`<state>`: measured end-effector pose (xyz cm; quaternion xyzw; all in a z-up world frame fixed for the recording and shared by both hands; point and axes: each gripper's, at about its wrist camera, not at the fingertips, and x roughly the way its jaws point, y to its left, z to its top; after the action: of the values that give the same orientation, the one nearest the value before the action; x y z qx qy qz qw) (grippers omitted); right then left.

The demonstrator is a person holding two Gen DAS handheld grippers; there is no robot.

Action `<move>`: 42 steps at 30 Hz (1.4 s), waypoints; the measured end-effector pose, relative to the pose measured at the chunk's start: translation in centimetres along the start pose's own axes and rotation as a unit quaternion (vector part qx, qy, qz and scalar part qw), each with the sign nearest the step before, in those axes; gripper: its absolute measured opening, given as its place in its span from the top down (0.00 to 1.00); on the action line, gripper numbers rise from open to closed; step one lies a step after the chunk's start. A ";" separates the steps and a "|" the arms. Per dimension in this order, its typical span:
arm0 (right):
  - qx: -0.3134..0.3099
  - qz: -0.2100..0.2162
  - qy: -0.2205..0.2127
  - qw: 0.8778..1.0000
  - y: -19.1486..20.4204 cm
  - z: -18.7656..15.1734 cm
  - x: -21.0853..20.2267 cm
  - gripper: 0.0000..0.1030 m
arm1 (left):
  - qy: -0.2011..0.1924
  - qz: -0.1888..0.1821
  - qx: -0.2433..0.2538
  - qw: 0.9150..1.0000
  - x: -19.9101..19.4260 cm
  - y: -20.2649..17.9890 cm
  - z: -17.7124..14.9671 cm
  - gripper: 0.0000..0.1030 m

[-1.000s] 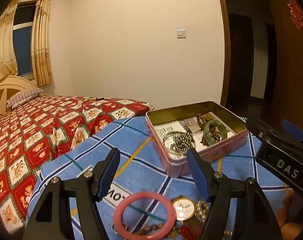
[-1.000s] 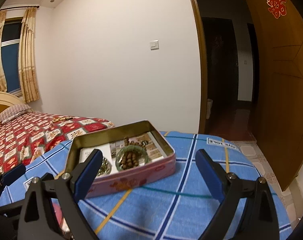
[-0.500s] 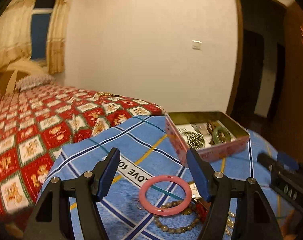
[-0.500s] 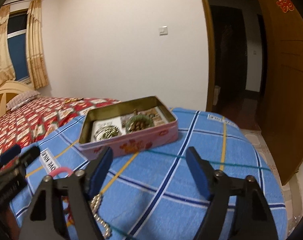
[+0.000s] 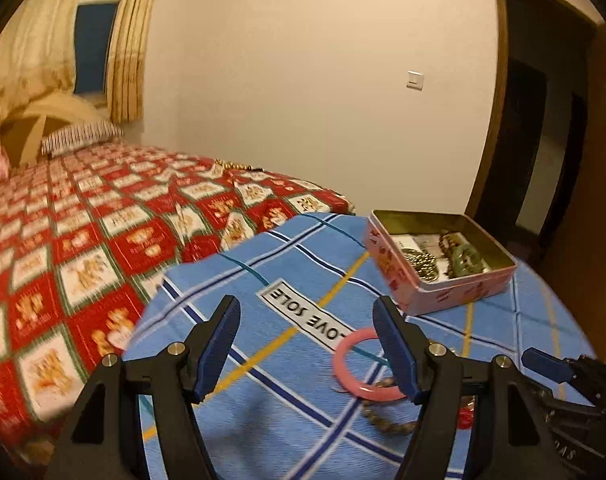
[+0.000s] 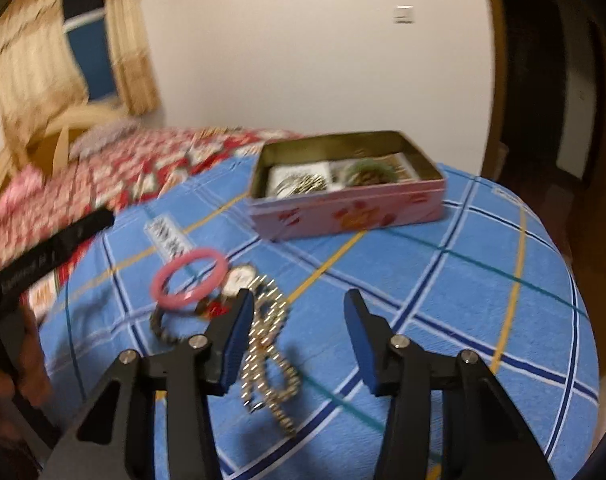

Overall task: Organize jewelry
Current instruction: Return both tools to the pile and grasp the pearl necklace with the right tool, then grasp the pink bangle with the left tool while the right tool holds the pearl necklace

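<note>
Tablecloth [image 6: 443,280]: necklace [image 6: 269,356] between right hand-held gripper [image 6: 299,340] fingers.

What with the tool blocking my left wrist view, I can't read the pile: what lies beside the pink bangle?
Observer: A white-faced watch lies close against the pink bangle, on the side towards the right tool.
Operator: Anything else loose there?
Observer: A gold bead chain lies in loops on the blue cloth, nearer the right tool than the watch is.
Operator: Is that tool holding the chain?
Observer: No. It is open and empty, with its left finger in front of part of the chain.
</note>
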<state>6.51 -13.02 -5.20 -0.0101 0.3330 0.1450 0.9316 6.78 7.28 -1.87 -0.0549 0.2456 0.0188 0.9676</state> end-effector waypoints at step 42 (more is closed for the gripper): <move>0.073 0.006 -0.017 0.997 -2.5 -0.4 -0.7 0.85 | 0.216 -0.148 0.156 0.952 5.8 -5.7 -3.0 0.78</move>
<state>6.40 -15.62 -5.24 0.0627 0.3273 0.1262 0.9343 10.80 1.35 -6.73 0.0578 0.4374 -0.1757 0.8800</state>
